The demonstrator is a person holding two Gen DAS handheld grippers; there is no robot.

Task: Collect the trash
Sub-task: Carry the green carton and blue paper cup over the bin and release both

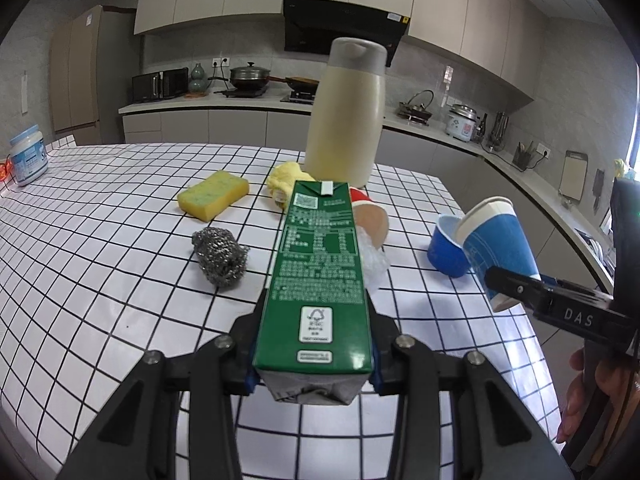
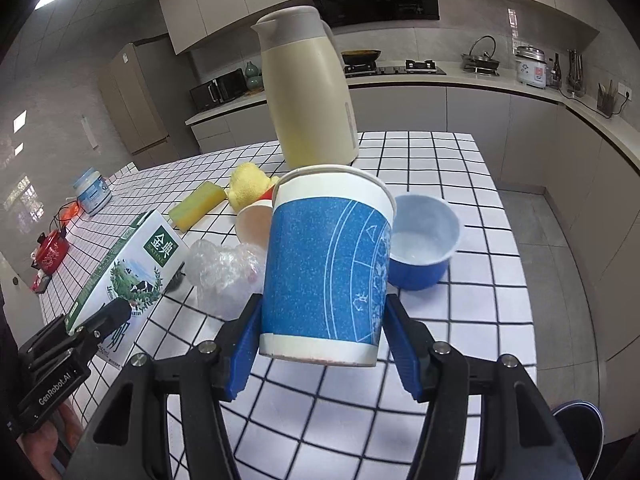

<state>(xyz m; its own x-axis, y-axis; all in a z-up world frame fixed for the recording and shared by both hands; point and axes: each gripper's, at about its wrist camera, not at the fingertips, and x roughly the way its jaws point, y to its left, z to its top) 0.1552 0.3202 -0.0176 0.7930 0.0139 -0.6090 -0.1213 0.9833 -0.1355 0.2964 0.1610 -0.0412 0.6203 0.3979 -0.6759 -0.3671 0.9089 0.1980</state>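
- The left gripper (image 1: 314, 364) is clamped on a green milk carton (image 1: 316, 276), gripping it near its base; the carton points away toward 12 o'clock, lifted above the table (image 1: 100, 260), which is covered in a white cloth with a black grid.
- The right gripper (image 2: 324, 344) grips a blue and white paper cup (image 2: 326, 264) by its lower part, its open mouth tilted away, clear of the table.
- On the table, at 1 o'clock from the cup, sits a blue bowl (image 2: 420, 248).
- At 9 o'clock from the cup lies crumpled clear plastic (image 2: 224, 268), with what may be an eggshell (image 2: 254, 224) just behind it.
- Farther back stand a cream thermos jug (image 2: 308, 92), a yellow cloth (image 2: 248, 184) and a yellow sponge (image 2: 196, 206).
- A steel wool scourer (image 1: 220, 256) lies at 9 o'clock from the carton.
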